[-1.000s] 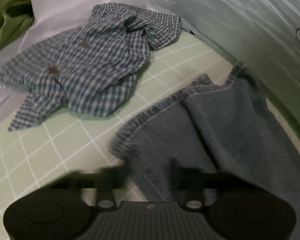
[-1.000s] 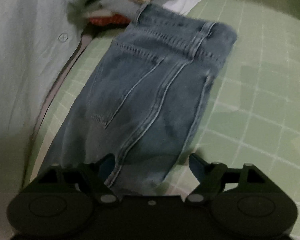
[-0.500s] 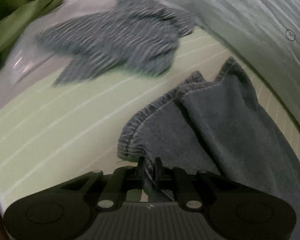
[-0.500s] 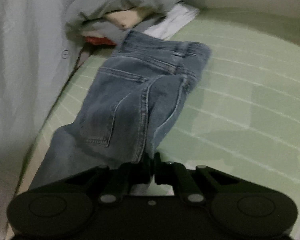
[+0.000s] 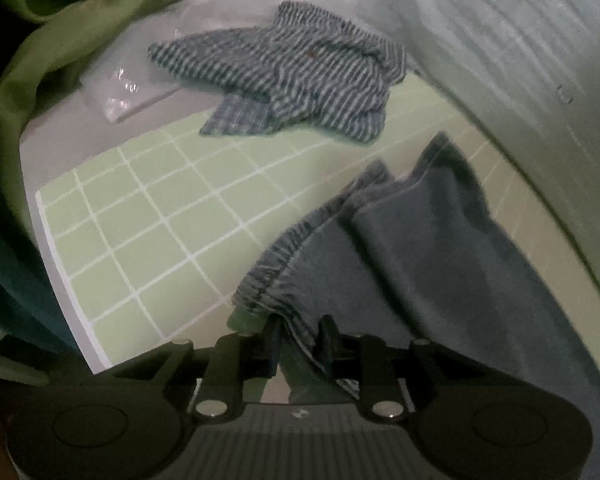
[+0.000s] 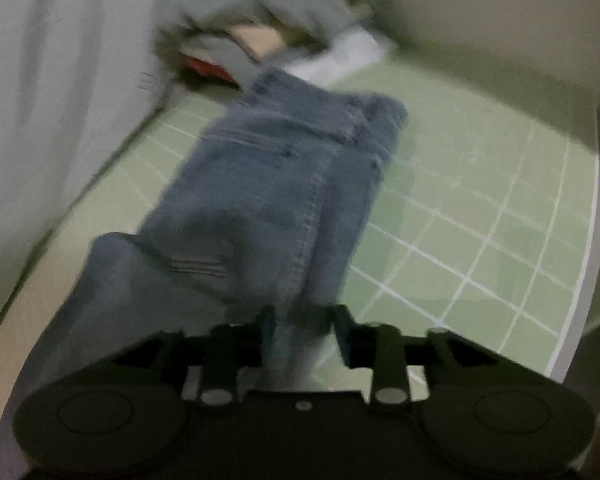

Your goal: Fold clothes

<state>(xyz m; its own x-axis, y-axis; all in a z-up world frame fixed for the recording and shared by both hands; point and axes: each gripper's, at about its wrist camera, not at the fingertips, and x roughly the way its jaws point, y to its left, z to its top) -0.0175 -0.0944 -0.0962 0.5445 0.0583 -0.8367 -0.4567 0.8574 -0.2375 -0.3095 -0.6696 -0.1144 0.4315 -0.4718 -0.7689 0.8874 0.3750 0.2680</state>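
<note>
The left gripper [image 5: 299, 330] has its jaws clamped on the hem end of the jeans [image 5: 440, 264], lifted off the green gridded mat [image 5: 148, 220]; a checked shirt [image 5: 300, 76] lies beyond on the counter [image 5: 60, 128]. The right gripper [image 6: 304, 326] pinches the jeans [image 6: 284, 184] mid-leg, the waistband resting near a clothes pile [image 6: 260, 20].

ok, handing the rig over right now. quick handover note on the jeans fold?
Left gripper: shut on the jeans at the hem end.
Right gripper: shut on the jeans further up the leg, below the back pocket.
Jeans lie lengthwise on the green grid mat, waistband at the far end.
Checked shirt lies crumpled, unfolded.
Left: fold the jeans over, then the shirt.
</note>
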